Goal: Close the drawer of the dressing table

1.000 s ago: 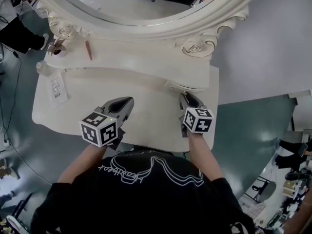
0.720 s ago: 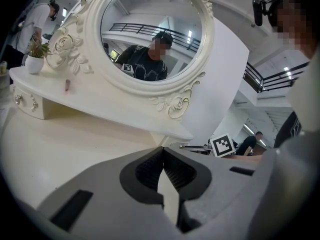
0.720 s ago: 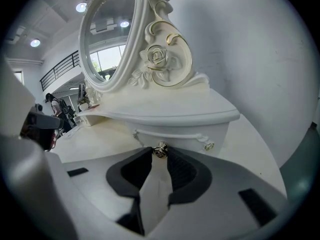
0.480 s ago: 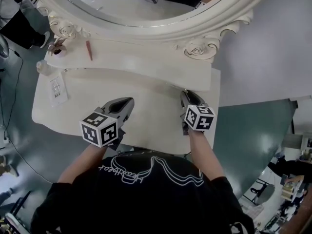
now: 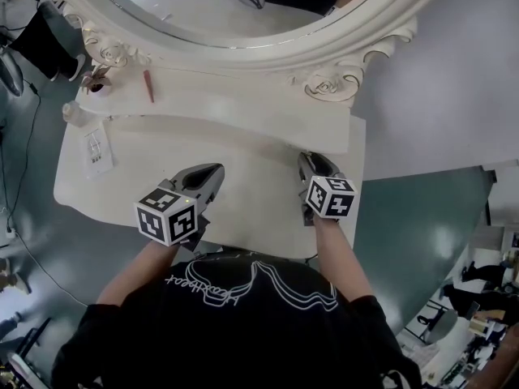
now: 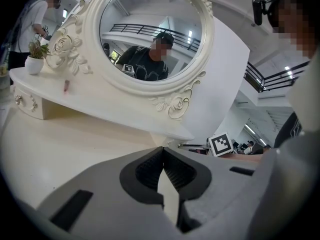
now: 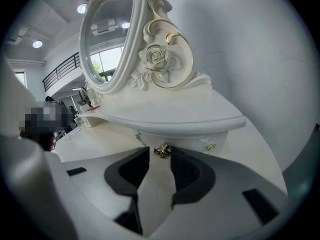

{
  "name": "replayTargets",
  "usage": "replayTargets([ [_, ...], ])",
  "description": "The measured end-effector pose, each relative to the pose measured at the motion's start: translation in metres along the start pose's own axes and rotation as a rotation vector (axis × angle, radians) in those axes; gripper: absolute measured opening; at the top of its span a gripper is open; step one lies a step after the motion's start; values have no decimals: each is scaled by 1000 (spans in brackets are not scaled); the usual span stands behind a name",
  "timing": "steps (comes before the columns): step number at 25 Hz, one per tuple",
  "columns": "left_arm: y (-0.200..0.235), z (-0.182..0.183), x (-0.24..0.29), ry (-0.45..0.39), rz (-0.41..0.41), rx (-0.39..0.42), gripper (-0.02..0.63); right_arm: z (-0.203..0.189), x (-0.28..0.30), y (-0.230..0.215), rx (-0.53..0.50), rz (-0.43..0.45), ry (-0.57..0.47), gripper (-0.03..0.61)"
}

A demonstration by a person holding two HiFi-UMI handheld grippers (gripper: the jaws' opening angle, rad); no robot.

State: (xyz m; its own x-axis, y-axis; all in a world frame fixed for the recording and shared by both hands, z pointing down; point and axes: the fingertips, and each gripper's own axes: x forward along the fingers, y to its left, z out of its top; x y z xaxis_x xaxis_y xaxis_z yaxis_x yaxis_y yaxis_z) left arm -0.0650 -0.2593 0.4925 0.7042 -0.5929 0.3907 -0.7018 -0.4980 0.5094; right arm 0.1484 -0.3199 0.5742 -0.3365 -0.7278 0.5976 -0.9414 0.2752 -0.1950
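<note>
The white dressing table has a raised shelf under an oval mirror. A small drawer sits under the right end of that shelf, its front about flush with the shelf. Its gold knob lies between the tips of my right gripper, whose jaws are opening and stand a little apart from the knob. In the head view the right gripper points at the shelf's right end. My left gripper hovers over the table top, shut with nothing in it.
A second gold knob is right of the first. On the shelf's left end are a small potted plant and a red stick. A paper card lies on the table's left side. Grey floor surrounds the table.
Both grippers stay nearly where they were. The right gripper sits a touch nearer the shelf's edge than before.
</note>
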Motion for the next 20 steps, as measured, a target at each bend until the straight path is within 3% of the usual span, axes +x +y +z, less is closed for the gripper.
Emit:
replayTargets([
  [4,-7,0,-1,-2,-8,4,3,-1,-8,10,-22,36,0,193],
  [9,-17,0,-6,-8,-24,16,3,5,-32,23,-55,53,-39,212],
  [14,-30,-2,-16,-14,-40,28,3,22,-68,50,-30,141,-110,206],
  [20,-49,5,-34,-44,-77,36,3,46,-126,91,-4,257,-233,151],
])
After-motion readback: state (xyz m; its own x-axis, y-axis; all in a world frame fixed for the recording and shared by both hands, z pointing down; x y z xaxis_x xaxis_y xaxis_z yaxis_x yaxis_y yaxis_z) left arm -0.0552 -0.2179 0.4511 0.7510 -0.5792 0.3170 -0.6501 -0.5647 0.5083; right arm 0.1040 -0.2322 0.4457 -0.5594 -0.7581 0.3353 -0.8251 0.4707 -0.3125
